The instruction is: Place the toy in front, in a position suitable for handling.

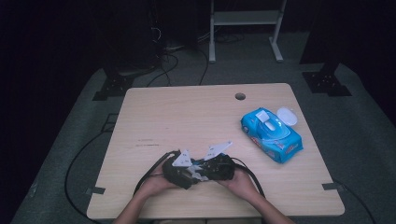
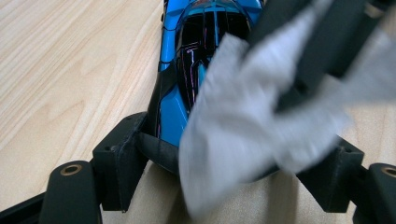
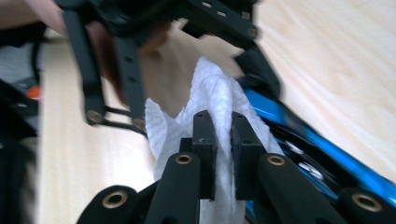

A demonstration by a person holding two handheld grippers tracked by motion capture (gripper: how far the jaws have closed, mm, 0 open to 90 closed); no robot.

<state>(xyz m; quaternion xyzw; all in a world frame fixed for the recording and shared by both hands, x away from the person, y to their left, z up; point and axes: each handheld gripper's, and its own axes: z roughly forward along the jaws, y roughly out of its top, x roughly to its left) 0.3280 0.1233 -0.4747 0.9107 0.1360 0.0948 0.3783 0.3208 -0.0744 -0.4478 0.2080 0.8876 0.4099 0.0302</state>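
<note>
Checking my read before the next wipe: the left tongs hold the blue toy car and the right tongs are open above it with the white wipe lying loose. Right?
Not quite. The left tongs do hold the blue toy car, but the right tongs are not open: the right gripper view shows them shut on the white wipe, pinching it against the car.

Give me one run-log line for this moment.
left gripper: shut on toy car | right gripper: shut on wet wipe, wipe against car | wipe pack: lid open, on table
</note>
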